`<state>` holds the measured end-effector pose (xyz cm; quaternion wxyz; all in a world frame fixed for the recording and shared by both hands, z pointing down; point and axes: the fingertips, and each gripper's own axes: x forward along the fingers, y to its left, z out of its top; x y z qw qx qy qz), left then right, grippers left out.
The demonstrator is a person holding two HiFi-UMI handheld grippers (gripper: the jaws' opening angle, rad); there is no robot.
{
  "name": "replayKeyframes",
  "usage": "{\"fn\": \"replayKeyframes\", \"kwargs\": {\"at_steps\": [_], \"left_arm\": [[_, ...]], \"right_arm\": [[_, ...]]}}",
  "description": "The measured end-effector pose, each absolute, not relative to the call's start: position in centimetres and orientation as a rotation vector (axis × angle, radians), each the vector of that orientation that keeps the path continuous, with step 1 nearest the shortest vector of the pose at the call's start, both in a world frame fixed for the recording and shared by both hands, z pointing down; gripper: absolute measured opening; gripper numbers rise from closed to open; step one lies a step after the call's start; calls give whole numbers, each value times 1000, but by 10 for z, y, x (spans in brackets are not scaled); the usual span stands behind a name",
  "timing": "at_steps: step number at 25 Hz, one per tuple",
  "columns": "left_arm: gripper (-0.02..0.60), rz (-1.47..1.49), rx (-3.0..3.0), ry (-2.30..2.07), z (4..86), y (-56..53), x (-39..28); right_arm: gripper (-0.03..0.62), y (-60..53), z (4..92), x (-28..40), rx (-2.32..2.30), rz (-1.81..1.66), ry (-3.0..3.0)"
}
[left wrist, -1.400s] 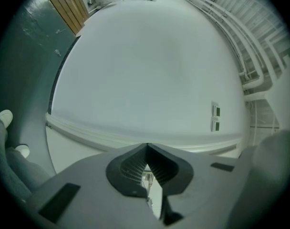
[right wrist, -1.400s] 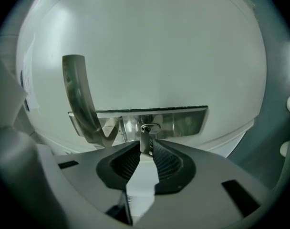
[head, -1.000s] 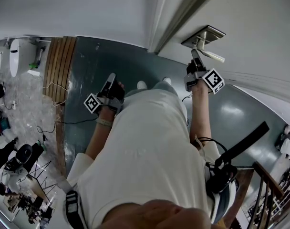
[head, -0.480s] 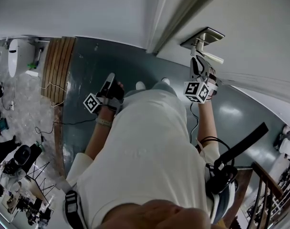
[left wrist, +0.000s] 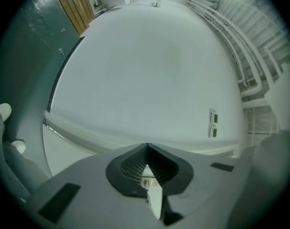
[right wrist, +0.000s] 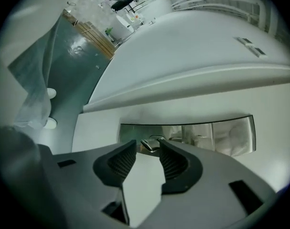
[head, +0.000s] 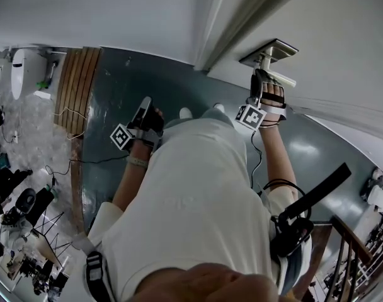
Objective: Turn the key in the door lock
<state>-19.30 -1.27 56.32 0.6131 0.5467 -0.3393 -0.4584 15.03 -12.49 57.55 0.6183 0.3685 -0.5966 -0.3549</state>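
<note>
Right gripper [right wrist: 147, 143]: two ribbed pads [right wrist: 122, 162] standing apart, having just been opening. One key [right wrist: 151, 145] sits at the gap between the tips, neither pad pressing on it. The key sticks out of one shiny metal lock plate [right wrist: 209, 135] on the white door [right wrist: 192, 104].

From the head view, the right gripper [head: 261, 79] points up at that plate [head: 274, 48], just under the single lever handle [head: 283, 78]. Its one marker cube [head: 249, 116] faces the camera.

Left gripper [left wrist: 147, 148]: tips meet, nothing between them. It faces a bare white wall [left wrist: 150, 70] bearing two small switch plates [left wrist: 212, 124], one above the other. In the head view the left gripper [head: 146, 104] hangs well apart from the door, over the grey-green floor [head: 116, 87], also with one marker cube [head: 121, 136].

Two white shoes [head: 187, 112] show by the threshold. One slatted wooden panel [head: 78, 87] lies at the floor's far edge.
</note>
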Motion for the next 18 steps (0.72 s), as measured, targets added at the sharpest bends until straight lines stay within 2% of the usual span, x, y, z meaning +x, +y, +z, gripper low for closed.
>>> {"fn": "replayKeyframes", "kwargs": {"at_steps": [1, 12, 18], "left_arm": [[8, -1059, 1261, -782, 563, -12, -193], [8, -1075, 1253, -788, 563, -8, -196], [8, -1085, 1252, -799, 563, -5, -199]], "right_arm": [[137, -128, 577, 150, 847, -827, -1360], [126, -144, 570, 136, 974, -828, -1423], [126, -147, 571, 137, 1139, -623, -1637]]}}
